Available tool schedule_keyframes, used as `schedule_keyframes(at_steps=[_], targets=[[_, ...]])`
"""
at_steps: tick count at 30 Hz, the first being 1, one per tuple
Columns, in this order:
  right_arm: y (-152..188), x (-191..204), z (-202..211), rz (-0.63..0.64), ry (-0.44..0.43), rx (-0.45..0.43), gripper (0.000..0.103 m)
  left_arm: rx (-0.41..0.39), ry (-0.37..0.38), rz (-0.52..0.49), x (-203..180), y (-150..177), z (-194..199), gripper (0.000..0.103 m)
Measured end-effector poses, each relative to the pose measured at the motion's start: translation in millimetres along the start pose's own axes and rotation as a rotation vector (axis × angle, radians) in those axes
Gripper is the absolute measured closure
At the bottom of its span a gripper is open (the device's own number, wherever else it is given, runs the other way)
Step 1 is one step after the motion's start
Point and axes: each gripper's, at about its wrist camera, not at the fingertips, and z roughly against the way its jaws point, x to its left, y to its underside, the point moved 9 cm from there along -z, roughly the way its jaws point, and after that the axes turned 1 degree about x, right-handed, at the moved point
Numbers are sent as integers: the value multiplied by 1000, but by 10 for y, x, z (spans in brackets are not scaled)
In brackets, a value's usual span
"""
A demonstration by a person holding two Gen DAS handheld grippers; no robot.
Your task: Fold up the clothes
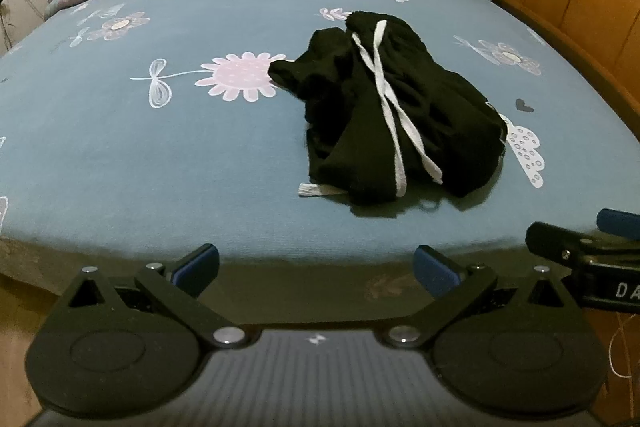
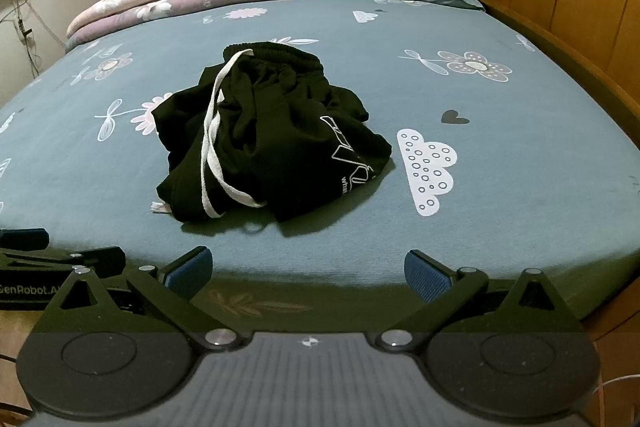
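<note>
Blue-padded, the left gripper [image 1: 316, 269] and right gripper [image 2: 308, 271] hang with jaws wide apart and empty at the bed's [image 1: 120, 147] near edge. Farther in, black shorts [image 2: 264, 143] lie crumpled, untouched; folding likely starts by spreading them flat.

A crumpled black garment [image 1: 400, 115] lies near the bed's [image 1: 120, 155] near edge; the left gripper [image 1: 316, 267] gapes wide, empty.
</note>
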Motion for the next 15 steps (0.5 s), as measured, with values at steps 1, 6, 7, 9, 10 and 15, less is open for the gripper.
schedule_keyframes(at_steps=[1,6,7,9,10,15], targets=[[0,2,0,-1,0,0,0,-3,-5,1,11,-2,0,1],[-1,13,2,-3,2,0,0,-1,-14,15,39,17,-38,1],[-1,16,2,-4,2,0,0,-1,-10,20,35,14,-35,1],[-1,20,3,-5,3,0,0,3,-2,30,31,4,-32,1],[-3,23,-3,-4,2,1,0,3,-3,32,24,1,-32,1],[-12,12,-20,1,4,1,0,2,18,28,108,20,-56,1]])
